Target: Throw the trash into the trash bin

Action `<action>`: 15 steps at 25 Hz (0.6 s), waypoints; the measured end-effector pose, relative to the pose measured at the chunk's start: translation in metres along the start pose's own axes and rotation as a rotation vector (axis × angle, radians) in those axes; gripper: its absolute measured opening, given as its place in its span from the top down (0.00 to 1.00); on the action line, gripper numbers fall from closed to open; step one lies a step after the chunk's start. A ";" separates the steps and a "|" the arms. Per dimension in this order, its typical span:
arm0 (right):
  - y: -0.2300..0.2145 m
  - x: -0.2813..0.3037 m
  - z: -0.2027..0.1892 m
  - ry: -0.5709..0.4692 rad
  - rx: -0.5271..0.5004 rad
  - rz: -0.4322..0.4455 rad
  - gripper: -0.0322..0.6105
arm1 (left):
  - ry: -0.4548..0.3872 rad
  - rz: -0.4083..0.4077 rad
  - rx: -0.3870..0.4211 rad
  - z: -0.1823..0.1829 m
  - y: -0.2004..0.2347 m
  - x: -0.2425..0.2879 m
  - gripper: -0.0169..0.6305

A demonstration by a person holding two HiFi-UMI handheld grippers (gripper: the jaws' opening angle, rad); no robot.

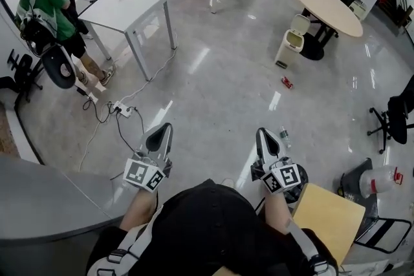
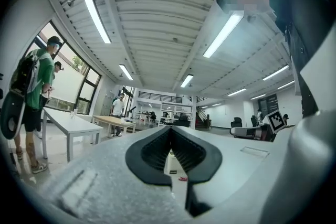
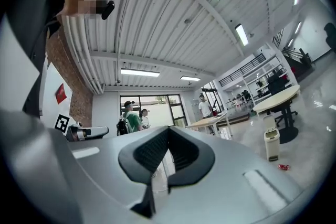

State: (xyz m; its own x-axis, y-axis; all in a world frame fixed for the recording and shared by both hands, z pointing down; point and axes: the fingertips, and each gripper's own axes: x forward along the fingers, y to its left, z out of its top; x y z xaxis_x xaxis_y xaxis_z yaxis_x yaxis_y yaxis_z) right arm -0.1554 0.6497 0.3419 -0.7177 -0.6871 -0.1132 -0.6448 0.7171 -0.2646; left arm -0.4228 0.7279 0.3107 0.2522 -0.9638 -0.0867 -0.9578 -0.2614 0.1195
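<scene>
Red, crumpled litter (image 1: 286,82) is seen lying on the polished floor (image 1: 213,94) just beside the pale trash bin (image 1: 288,43). The bin's lid (image 1: 299,24) is tipped up, but what is inside cannot be made out. A small bottle (image 1: 283,136) is also seen on the floor, close to the right gripper (image 1: 261,133). The left gripper (image 1: 166,128) and the right one are both held level and pointed out across the room toward the bin, well apart from it, presumably because the litter has yet to be reached. The jaws of each are closed tip to tip with nothing caught between them, so no piece of trash is being carried.
</scene>
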 end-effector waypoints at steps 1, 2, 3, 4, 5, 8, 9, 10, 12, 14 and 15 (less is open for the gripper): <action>-0.014 -0.005 0.002 -0.004 0.002 -0.016 0.94 | -0.001 -0.012 0.001 -0.003 -0.009 0.010 0.97; -0.028 -0.011 0.003 -0.007 0.004 -0.033 0.94 | -0.001 -0.021 0.006 -0.006 -0.018 0.021 0.97; -0.043 -0.017 0.004 -0.007 0.006 -0.049 0.94 | -0.002 -0.030 0.010 -0.009 -0.027 0.031 0.97; -0.057 -0.024 0.006 -0.006 0.010 -0.064 0.94 | -0.004 -0.041 0.009 -0.012 -0.036 0.042 0.97; -0.070 -0.031 0.007 -0.004 0.013 -0.077 0.94 | -0.008 -0.054 0.004 -0.014 -0.046 0.053 0.97; -0.106 -0.053 0.014 0.018 0.001 -0.107 0.94 | -0.042 -0.073 0.013 -0.013 -0.071 0.081 0.97; -0.116 -0.058 0.018 0.025 -0.011 -0.115 0.94 | -0.050 -0.076 0.017 -0.013 -0.077 0.090 0.97; -0.126 -0.063 0.022 0.027 -0.019 -0.125 0.94 | -0.051 -0.082 0.017 -0.015 -0.083 0.099 0.97; -0.146 -0.076 0.026 0.022 -0.025 -0.156 0.94 | -0.036 -0.098 0.006 -0.023 -0.093 0.116 0.97; -0.167 -0.087 0.025 0.016 -0.015 -0.203 0.94 | -0.021 -0.118 -0.010 -0.031 -0.101 0.131 0.97; -0.177 -0.092 0.023 0.016 -0.007 -0.228 0.94 | -0.015 -0.128 -0.019 -0.033 -0.104 0.138 0.97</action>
State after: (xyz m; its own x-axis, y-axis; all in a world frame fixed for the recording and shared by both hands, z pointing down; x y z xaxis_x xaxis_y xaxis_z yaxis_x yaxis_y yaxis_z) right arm 0.0308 0.5832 0.3774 -0.5574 -0.8295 -0.0361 -0.7925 0.5445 -0.2749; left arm -0.2841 0.6203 0.3189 0.3700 -0.9216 -0.1173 -0.9152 -0.3833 0.1248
